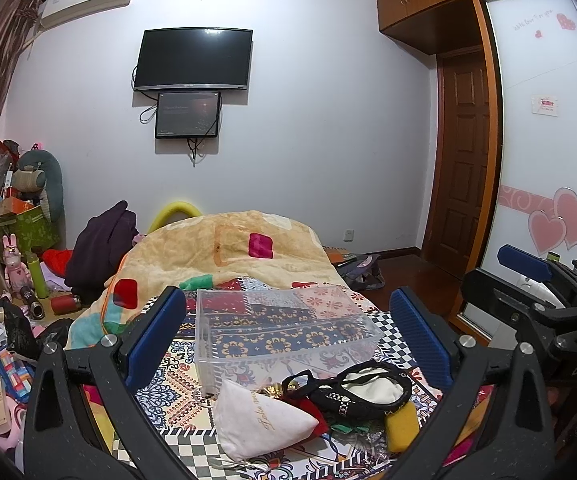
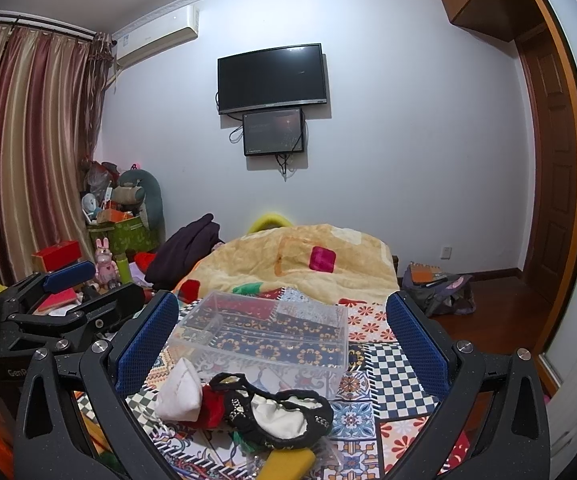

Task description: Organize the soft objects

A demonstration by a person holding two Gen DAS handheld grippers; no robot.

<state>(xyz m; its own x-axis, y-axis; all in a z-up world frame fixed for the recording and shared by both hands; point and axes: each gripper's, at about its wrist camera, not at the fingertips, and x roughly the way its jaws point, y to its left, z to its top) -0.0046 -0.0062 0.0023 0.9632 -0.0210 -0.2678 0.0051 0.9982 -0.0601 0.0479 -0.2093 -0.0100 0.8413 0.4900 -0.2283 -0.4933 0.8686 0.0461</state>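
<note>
Blue-padded fingers frame both views: the left gripper (image 1: 288,336) and the right gripper (image 2: 282,340) each stand spread wide with nothing between their jaws, hovering side by side above a patterned bedspread (image 2: 392,364). Just ahead of them lies a small heap of soft things: a white drawstring pouch (image 1: 258,420) with gold lettering, a black trimmed pouch (image 1: 362,394) gaping over its white lining, something red (image 2: 212,402) tucked between them, and a yellow sponge-like block (image 1: 402,426) at the near edge. Beyond the heap, touching or just beside it, sits an empty clear plastic box (image 1: 284,320), likely the destination. Farther off is a folded orange blanket (image 1: 224,240).

These pieces look light, limp and unbreakable; they will sag and may drag neighbours along. The white pouch's bunched neck or plump middle seems the surest pinch.
</note>
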